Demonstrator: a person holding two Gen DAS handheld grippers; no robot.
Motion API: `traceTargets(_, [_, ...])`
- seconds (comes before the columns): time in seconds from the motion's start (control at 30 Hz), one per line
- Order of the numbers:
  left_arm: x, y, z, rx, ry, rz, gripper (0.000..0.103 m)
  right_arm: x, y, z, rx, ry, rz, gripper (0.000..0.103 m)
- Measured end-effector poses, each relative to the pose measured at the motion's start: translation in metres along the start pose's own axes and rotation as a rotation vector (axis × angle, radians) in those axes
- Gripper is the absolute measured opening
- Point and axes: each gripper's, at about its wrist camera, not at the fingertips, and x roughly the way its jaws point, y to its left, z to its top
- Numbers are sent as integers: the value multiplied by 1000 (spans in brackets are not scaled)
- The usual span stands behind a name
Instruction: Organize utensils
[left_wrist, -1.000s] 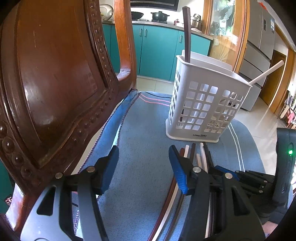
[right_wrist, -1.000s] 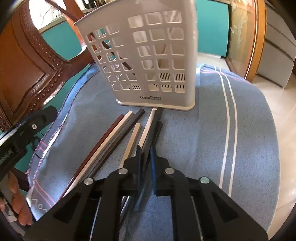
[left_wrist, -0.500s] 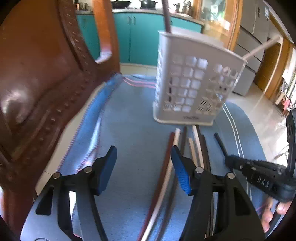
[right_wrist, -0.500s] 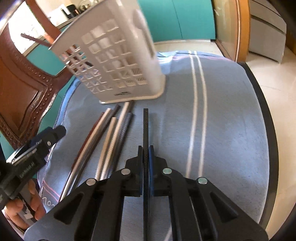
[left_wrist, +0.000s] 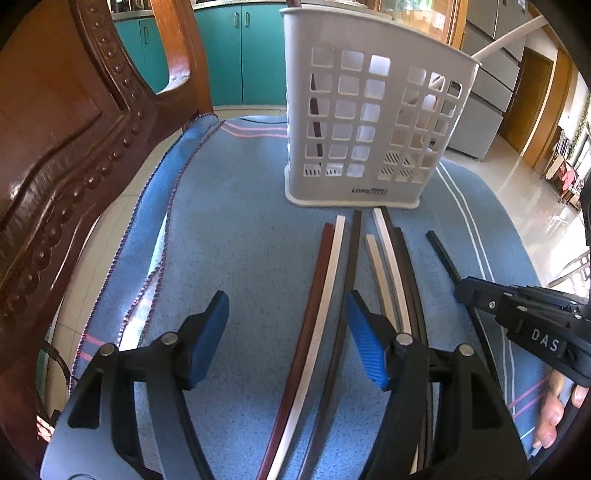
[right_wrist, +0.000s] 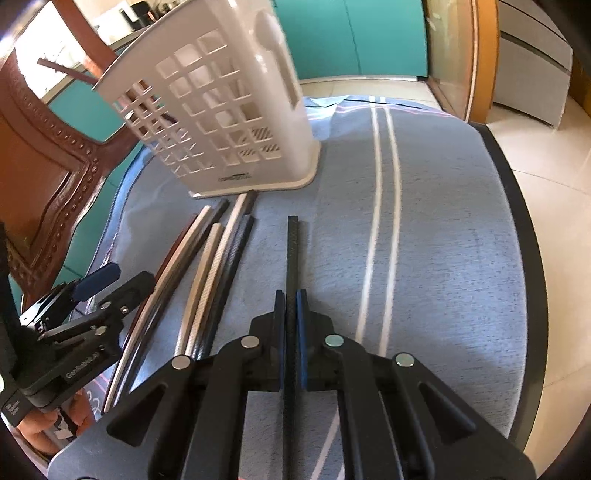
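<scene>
The white basket (left_wrist: 373, 122) carries a small dark mark low on its front, starting "LONG"; the rest is blurred. The right gripper (left_wrist: 461, 290) body reads "DAS", and the left gripper (right_wrist: 110, 282) body reads "GenRobot.AI".

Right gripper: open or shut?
Shut: the right gripper pinches a black chopstick between its pads.

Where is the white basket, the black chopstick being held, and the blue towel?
white basket (left_wrist: 369, 125), left wrist view, on its front lattice wall.
black chopstick (right_wrist: 292, 251), right wrist view, on the shaft ahead of the shut right gripper (right_wrist: 291, 306).
blue towel (right_wrist: 450, 236), right wrist view, on bare cloth.
</scene>
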Motion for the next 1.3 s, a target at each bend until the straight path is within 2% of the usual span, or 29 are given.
traceTargets(0.27, [5, 6, -1, -15, 20, -13, 68, 1, 6, 0, -9, -6, 41, 9])
traceTargets(0.4, [16, 12, 2, -31, 51, -58, 68, -2, 14, 3, -63, -63, -23, 23])
traceTargets(0.6, [18, 5, -2, 14, 80, -107, 70, 4, 16, 4, -76, -47, -39, 33])
traceTargets(0.83, [18, 1, -7, 63, 65, -69, 70, 6, 19, 3, -81, -47, -41, 37])
traceTargets(0.9, [18, -4, -11, 89, 56, -35, 70, 8, 23, 3, -83, -47, -41, 41])
traceTargets(1.0, [18, -7, -10, 94, 46, -24, 69, 10, 29, 3, -92, -47, -44, 45])
traceTargets(1.13, [18, -6, -7, 88, 32, 12, 63, 11, 31, 2, -94, -48, -44, 45])
traceTargets(1.3, [18, -2, -4, 66, 30, 13, 51, 10, 30, 2, -95, -48, -42, 47])
